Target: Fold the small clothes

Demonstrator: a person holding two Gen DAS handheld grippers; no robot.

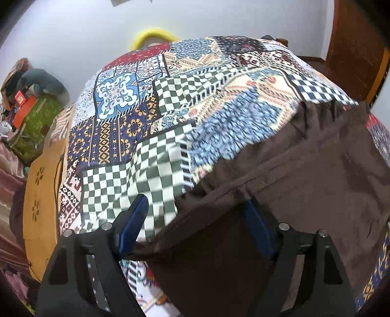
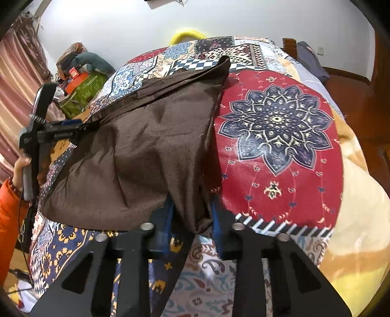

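Brown garment [image 2: 146, 151]: long axis diagonal, far corner toward upper right.

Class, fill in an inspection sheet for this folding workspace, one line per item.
Surface: patchwork bedspread over a bed.
Job's things: one brown garment, spread on the bedspread, near corner lifted.
Clutter: green patterned bag with an orange box on it; yellow ring behind the bed.
Grippers: left gripper open over the garment's edge; right gripper shut on bunched brown fabric.
Cables: thin dark cable by the orange sleeve.
Surroundings: white wall, striped curtain, wooden door.
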